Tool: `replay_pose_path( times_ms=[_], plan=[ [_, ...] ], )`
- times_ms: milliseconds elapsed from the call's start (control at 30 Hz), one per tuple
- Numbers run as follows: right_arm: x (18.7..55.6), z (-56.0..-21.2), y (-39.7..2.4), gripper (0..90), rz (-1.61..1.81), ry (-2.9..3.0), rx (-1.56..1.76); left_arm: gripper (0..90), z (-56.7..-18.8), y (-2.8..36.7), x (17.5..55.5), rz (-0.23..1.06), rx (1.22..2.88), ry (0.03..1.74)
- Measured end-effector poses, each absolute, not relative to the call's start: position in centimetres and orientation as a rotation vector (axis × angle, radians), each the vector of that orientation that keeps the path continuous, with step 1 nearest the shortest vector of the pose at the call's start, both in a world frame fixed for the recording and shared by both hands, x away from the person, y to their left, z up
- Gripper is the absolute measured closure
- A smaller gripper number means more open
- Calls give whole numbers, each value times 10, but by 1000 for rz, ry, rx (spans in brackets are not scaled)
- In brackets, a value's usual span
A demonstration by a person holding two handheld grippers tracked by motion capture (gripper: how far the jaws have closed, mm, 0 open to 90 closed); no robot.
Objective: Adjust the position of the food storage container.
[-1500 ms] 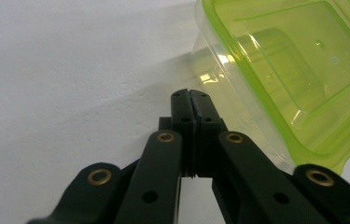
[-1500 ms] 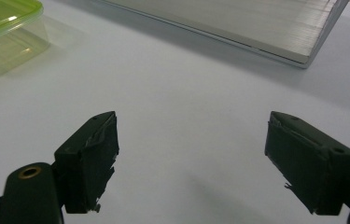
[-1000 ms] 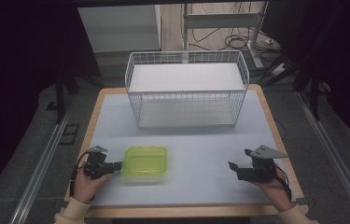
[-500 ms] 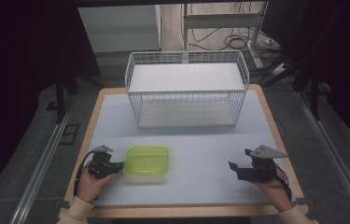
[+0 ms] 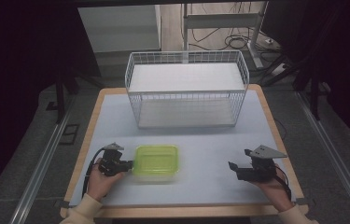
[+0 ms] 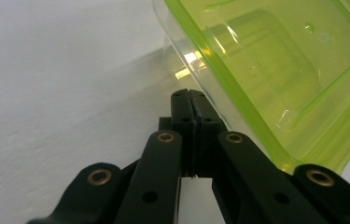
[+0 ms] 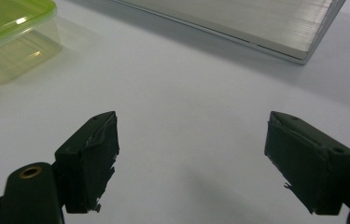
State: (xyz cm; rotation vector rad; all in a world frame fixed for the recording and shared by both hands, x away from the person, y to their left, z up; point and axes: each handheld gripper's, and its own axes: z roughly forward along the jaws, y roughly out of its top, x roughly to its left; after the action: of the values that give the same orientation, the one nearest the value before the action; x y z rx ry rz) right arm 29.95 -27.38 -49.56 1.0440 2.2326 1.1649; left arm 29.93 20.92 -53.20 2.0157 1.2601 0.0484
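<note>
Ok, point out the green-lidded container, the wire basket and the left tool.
green-lidded container (image 5: 157, 159): high view, lid centre.
wire basket (image 5: 186, 93): high view, front rim.
left tool (image 6: 191, 109): left gripper view, shut tips.

Taking the wire basket (image 5: 186, 88) as landmark: it stands at the far middle of the surface (image 5: 210, 154), with a flat board inside it. The lidded container (image 5: 157, 160) lies on the surface before the basket, nearer the person and toward its left end. The left claw (image 5: 127, 164) sits just left of the container, at its edge. The right claw (image 5: 232, 166) rests before the basket's right end, well apart from the container.
</note>
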Motion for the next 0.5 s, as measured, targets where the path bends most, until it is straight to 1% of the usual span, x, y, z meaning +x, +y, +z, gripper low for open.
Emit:
replay_pose_path(
  times_ms=[133,500],
  plan=[
    [300,-496,-273,180,1163,2234,1045,896,-529,198,303,46,2047,1226],
    [299,-495,-273,180,1180,2235,1032,896,-530,165,314,16,2066,1190]
  ],
)
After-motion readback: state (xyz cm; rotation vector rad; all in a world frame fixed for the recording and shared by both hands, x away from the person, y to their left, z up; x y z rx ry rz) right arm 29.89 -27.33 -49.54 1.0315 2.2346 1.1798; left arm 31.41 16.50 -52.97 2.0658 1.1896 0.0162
